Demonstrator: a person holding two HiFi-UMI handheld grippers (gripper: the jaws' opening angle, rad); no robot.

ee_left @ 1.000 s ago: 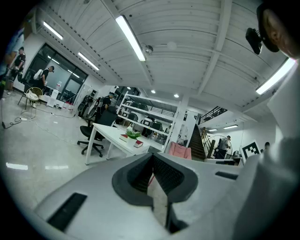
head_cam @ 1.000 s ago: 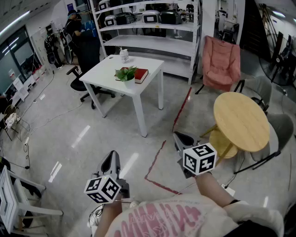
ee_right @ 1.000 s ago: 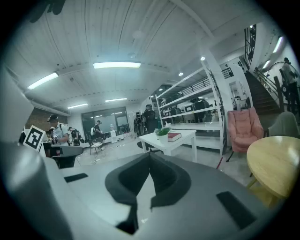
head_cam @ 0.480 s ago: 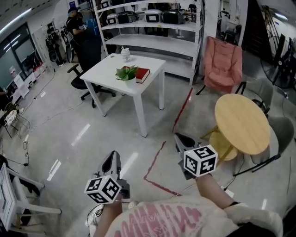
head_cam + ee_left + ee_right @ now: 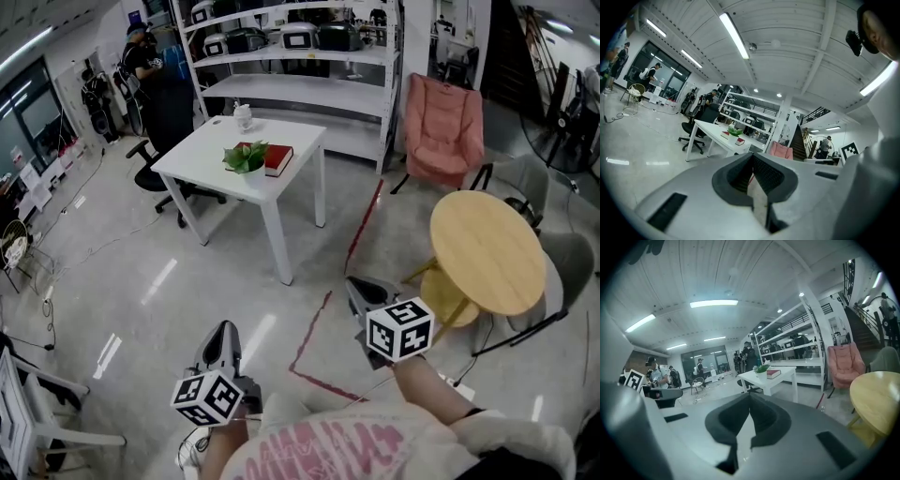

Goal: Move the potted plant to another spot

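Head view: potted plant [image 5: 247,157] sits on the white worktop [image 5: 202,155], near the front edge, right beside a red book [image 5: 278,159]; can't tell if they touch. A small white thing [image 5: 244,116] stands further back on the same worktop. You're well apart from all of it, with open floor and a red tape line [image 5: 317,323] in between.

Left claw [image 5: 223,334] and right claw [image 5: 359,285] are both held low in front of you. The left gripper view shows the left claw [image 5: 752,157] with jaws together and nothing in it. The right gripper view shows the same for the right claw [image 5: 749,398]: closed, empty. So the grab hasn't started.

Risks from here, as I judge them:
- Arriving with the jaws closed: you'd shove the pot instead of gripping it, and it's close enough to the edge to go over.
- Clamping on the leaves rather than the pot: the leaves give, the pot slips or tips.
- Coming in from the book side: a jaw catches the book and drags it along.
- The round wooden table [image 5: 487,248] and its chairs are on your right; swing wide and the right claw clips them.
- Cables lie on the floor at left: trip hazard while carrying.
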